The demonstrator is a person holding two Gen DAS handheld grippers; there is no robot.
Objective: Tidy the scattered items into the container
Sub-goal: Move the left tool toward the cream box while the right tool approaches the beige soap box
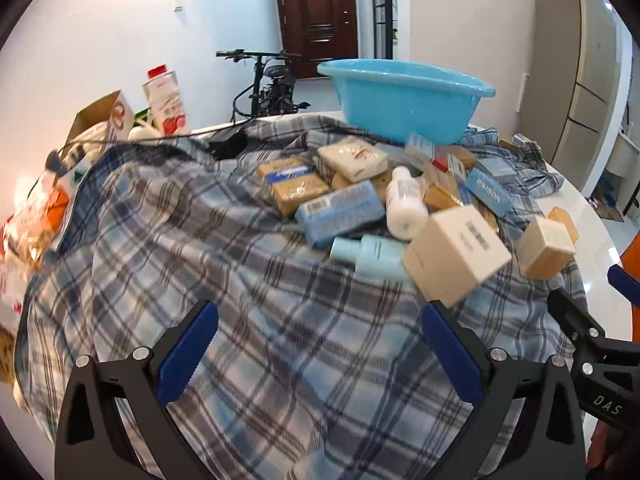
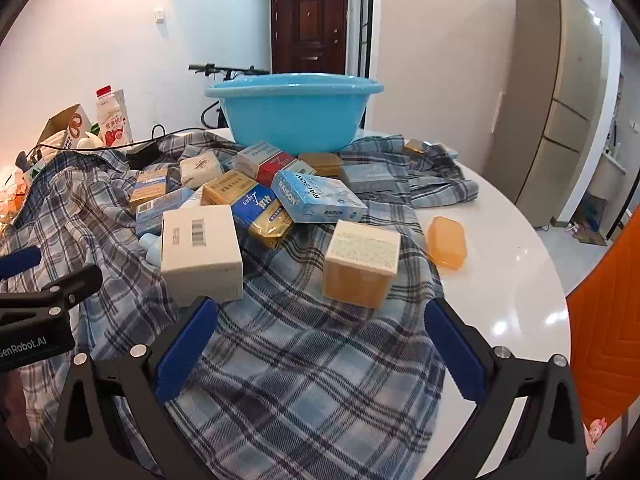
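Far left, past your cloth (image 2: pixel 304 380), a clutter of cartons stands at the table's edge, a red-capped carton (image 2: pixel 113 118) tallest among them. Your left gripper (image 1: pixel 318 348) hangs released over bare plaid, jaws spread wide with nothing between them. Ahead of it the pile begins: a blue pack (image 1: pixel 340 212), a white bottle (image 1: pixel 405 202) lying on its side, and a pale blue bottle (image 1: pixel 366 254) just below that. The white box (image 2: pixel 200 250) with the barcode sits nearest, touching the pale bottle's right side. Behind the pile, the basin (image 2: pixel 294 110) stands upright on the cloth (its inside is hidden from both cameras). Leaning against one another in front of it are the RAISON box (image 2: pixel 318 196) and a gold-and-blue pack (image 2: pixel 250 204). Your right gripper (image 2: pixel 320 350) is released too, jaws wide, holding nothing, with the tan box (image 2: pixel 360 262) just beyond its tips. Right of that, an orange soap (image 2: pixel 447 242) lies on the bare white table (image 2: pixel 516 280), off the cloth. An orange panel (image 2: pixel 604 320) fills the far right.
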